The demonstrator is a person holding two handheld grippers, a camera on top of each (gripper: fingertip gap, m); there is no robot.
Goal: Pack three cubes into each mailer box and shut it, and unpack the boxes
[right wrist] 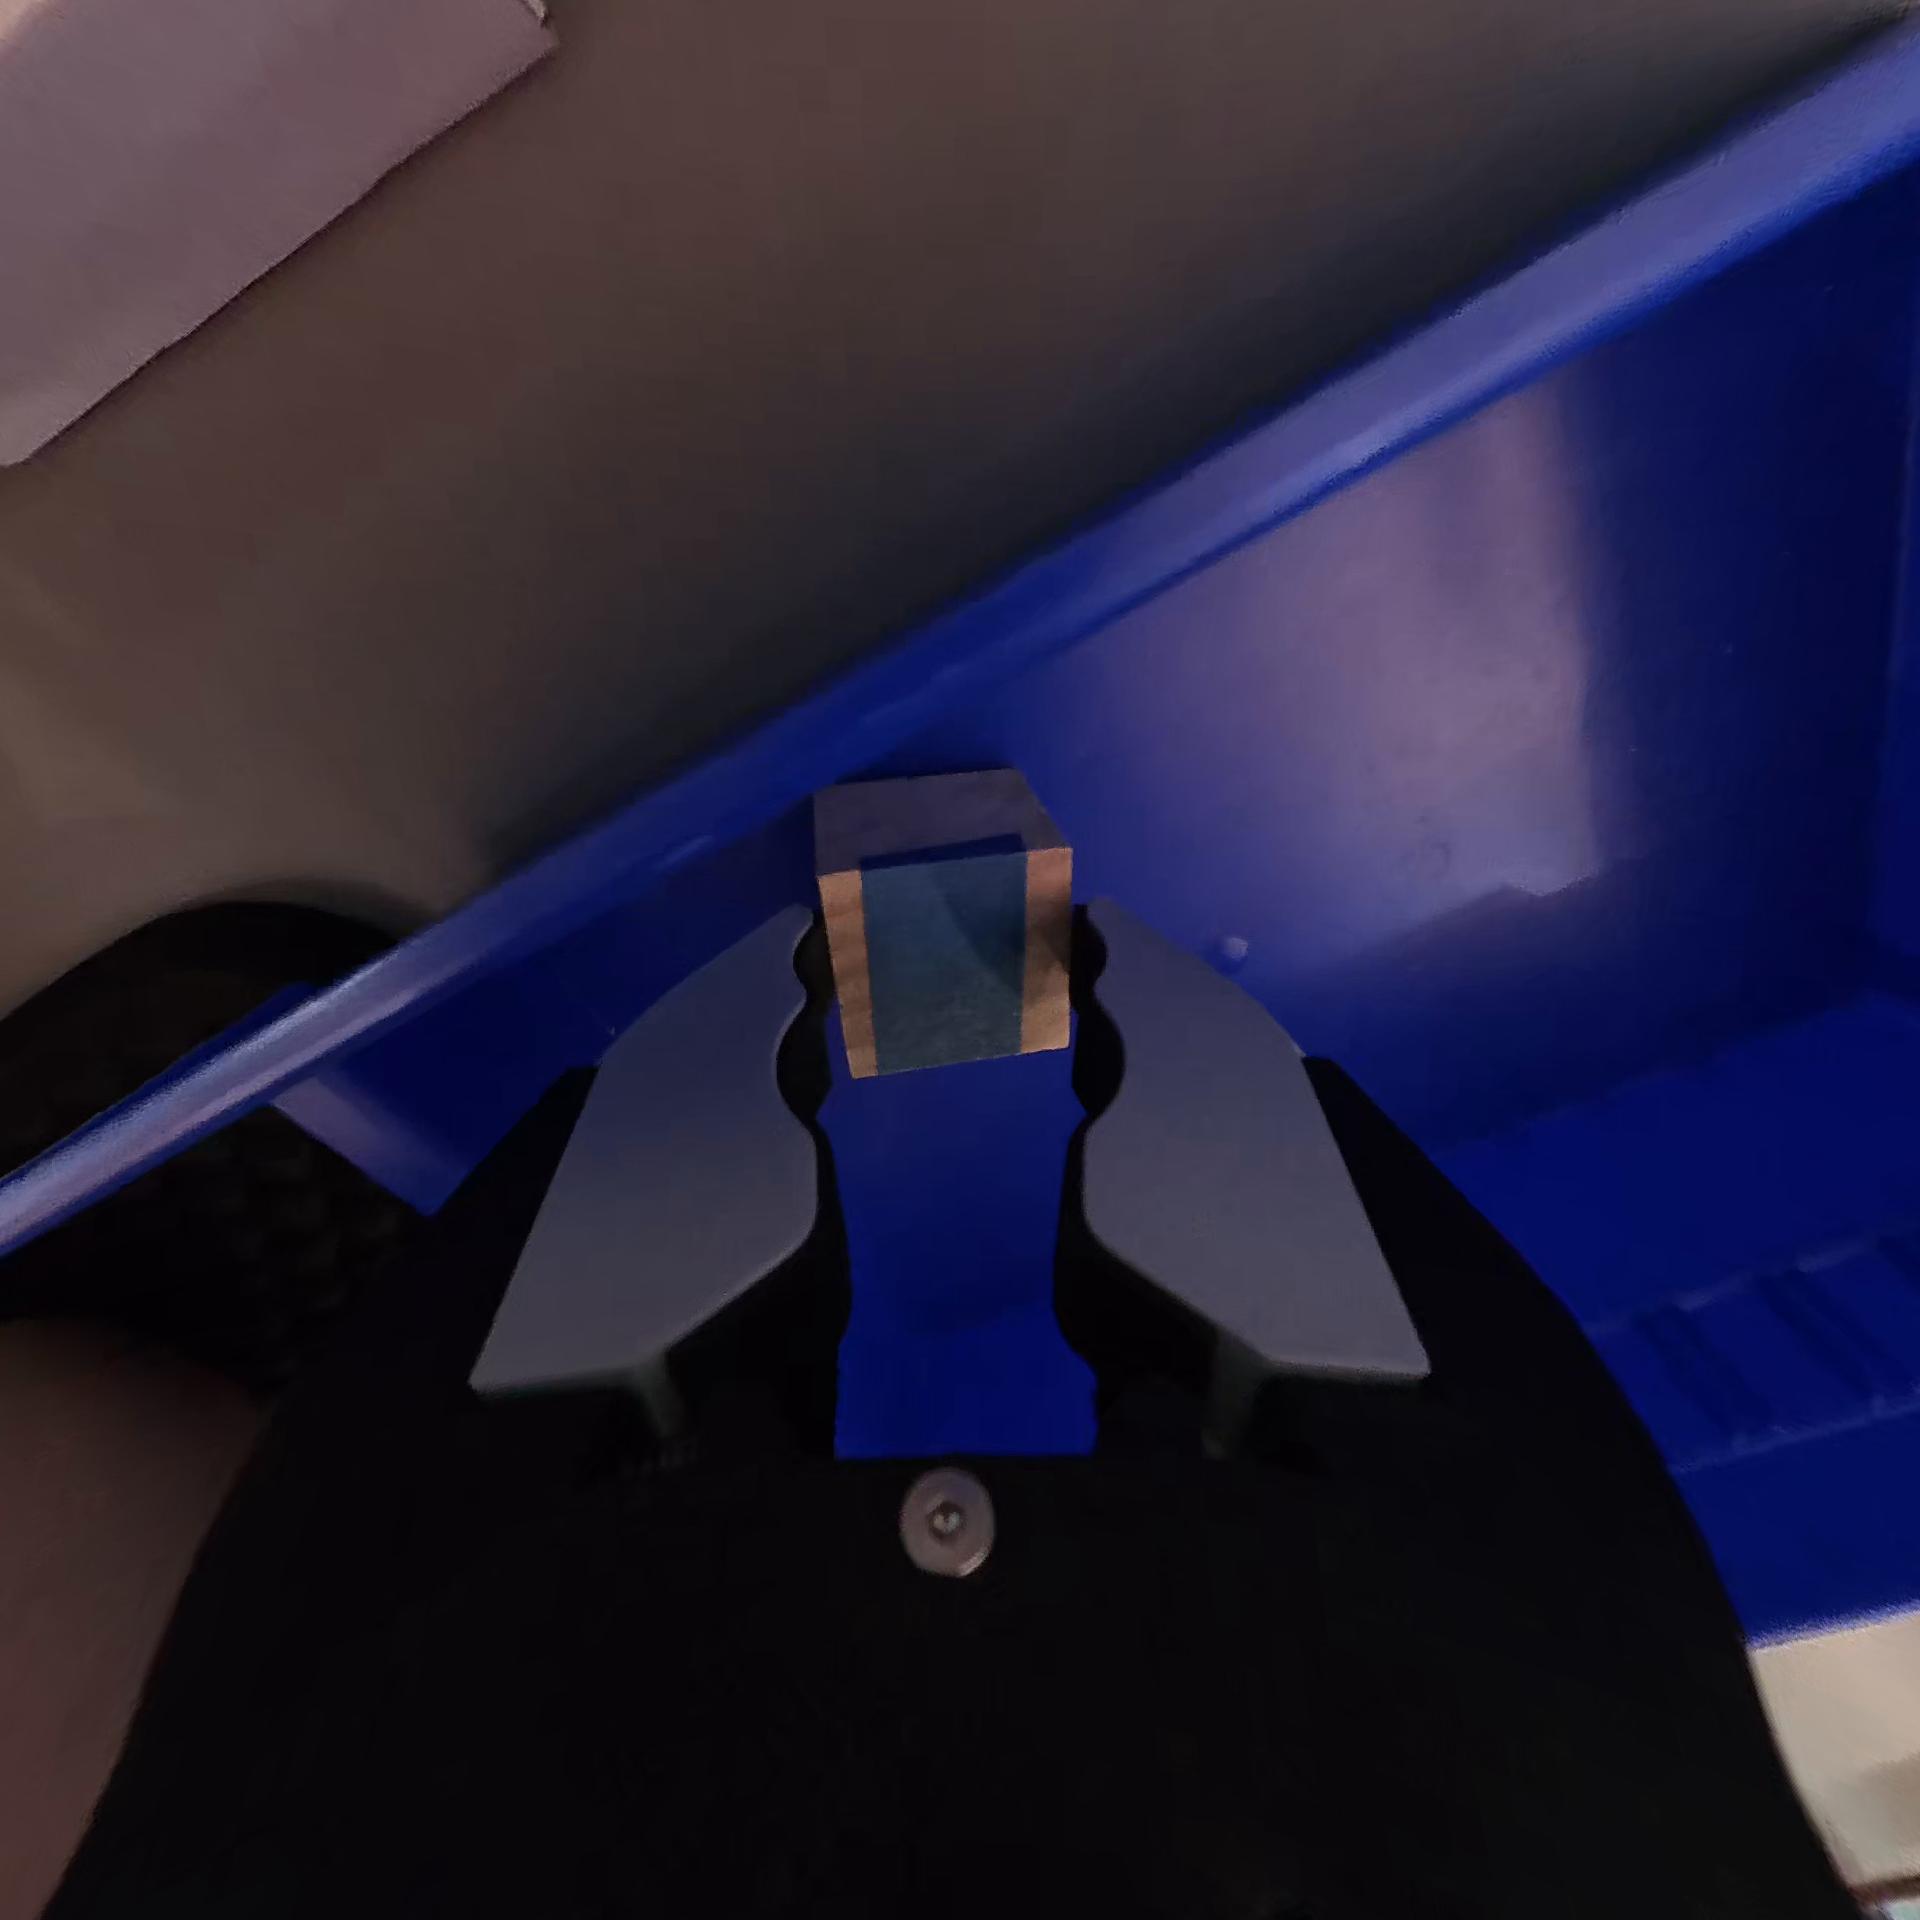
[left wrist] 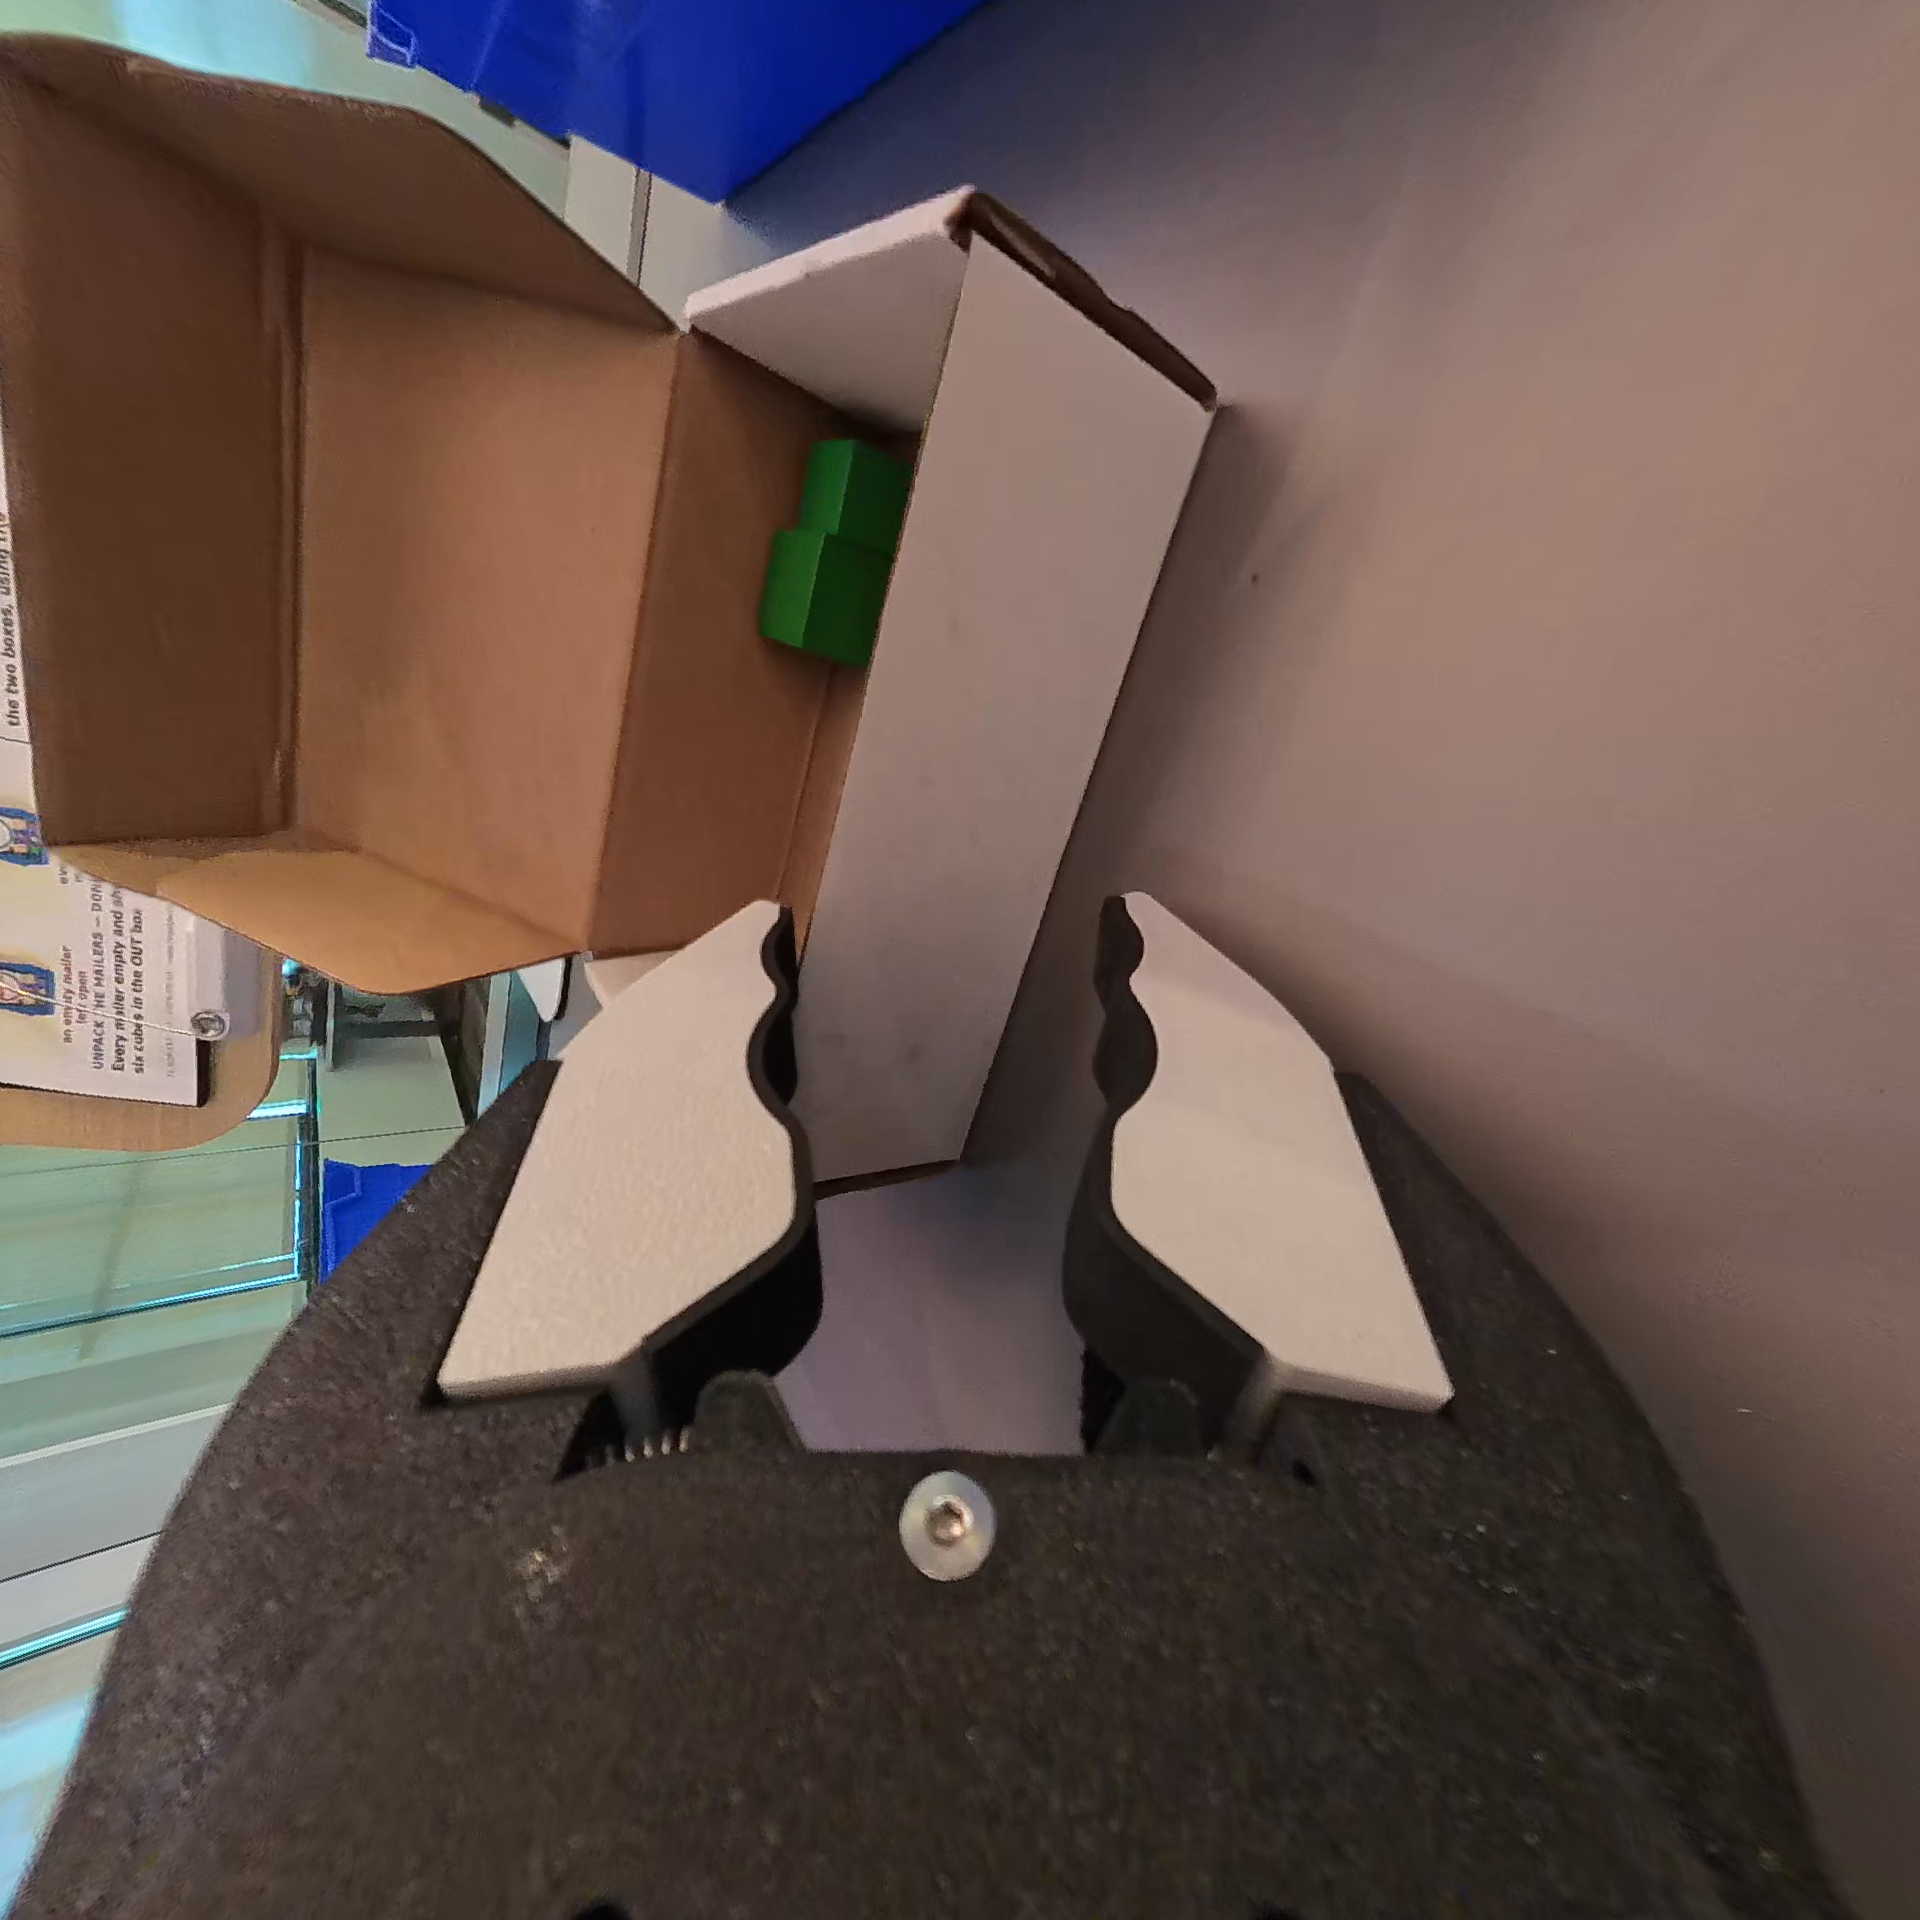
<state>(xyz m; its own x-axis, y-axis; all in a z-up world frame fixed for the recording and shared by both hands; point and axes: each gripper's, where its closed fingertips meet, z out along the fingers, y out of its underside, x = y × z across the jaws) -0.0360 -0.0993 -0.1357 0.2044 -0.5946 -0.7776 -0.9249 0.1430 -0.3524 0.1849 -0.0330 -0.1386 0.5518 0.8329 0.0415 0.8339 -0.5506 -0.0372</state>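
An open white mailer box [left wrist: 997, 727] with a brown inside stands on the grey table, its lid [left wrist: 447, 571] folded back. Two green cubes [left wrist: 831, 592] lie inside it against the near wall. My left gripper [left wrist: 945, 987] is open. It straddles the end of the box's white front wall, and its left finger [left wrist: 665, 1143] sits at the box's inner side. In the right wrist view my right gripper [right wrist: 945, 987] is shut on a wood-edged cube with a bluish face [right wrist: 951, 956]. It holds the cube inside a blue bin [right wrist: 1455, 779], near the bin's wall.
A blue bin [left wrist: 675, 83] stands behind the mailer box in the left wrist view. A printed sheet on a cardboard backing [left wrist: 114, 997] lies to the left beyond the lid. A pale flat surface [right wrist: 208, 187] shows on the grey table [right wrist: 727, 468] outside the bin. The tips of one gripper are about 25 centimetres away from the tips of the other.
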